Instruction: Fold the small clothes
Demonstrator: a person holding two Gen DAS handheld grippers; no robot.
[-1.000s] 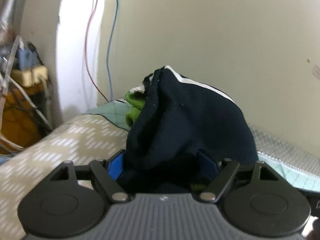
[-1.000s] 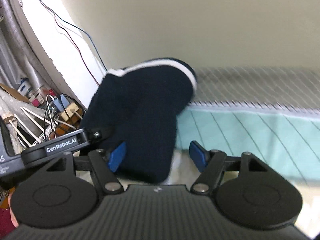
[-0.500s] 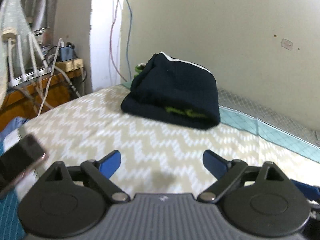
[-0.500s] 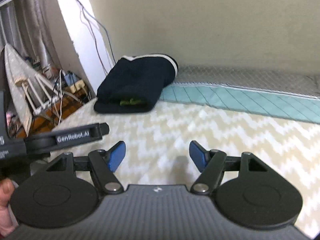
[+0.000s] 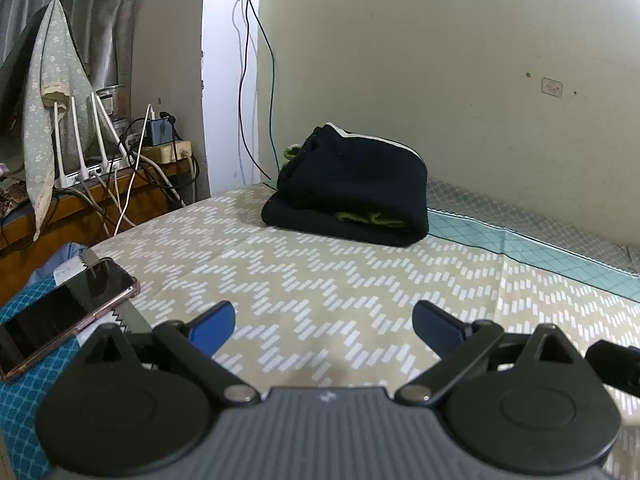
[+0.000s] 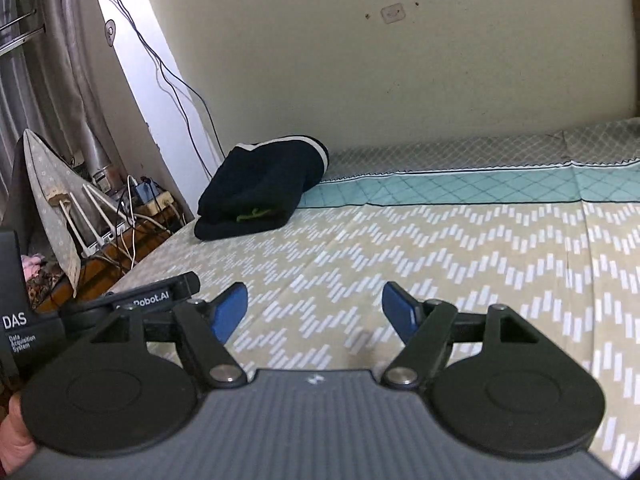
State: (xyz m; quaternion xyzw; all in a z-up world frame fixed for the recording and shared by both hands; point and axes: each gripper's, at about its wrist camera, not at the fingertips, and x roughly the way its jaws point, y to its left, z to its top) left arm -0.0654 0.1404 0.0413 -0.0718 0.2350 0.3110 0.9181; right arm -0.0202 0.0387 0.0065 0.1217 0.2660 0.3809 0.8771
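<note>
Bed [image 5: 320,292] holds your folded clothes [image 5: 352,196] by the wall; both grippers [image 5: 322,320] [image 6: 314,308] are opening, empty. Bump the pile and it unfolds.

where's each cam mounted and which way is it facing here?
Left wrist: on the left gripper, looking forward over the zigzag-patterned bedspread at the folded dark navy garment; blue fingers opening, empty.
Right wrist: on the right gripper, facing likewise; empty fingers opening, a hand at the edge.
Shared: garment, bedspread, cream wall.
</note>
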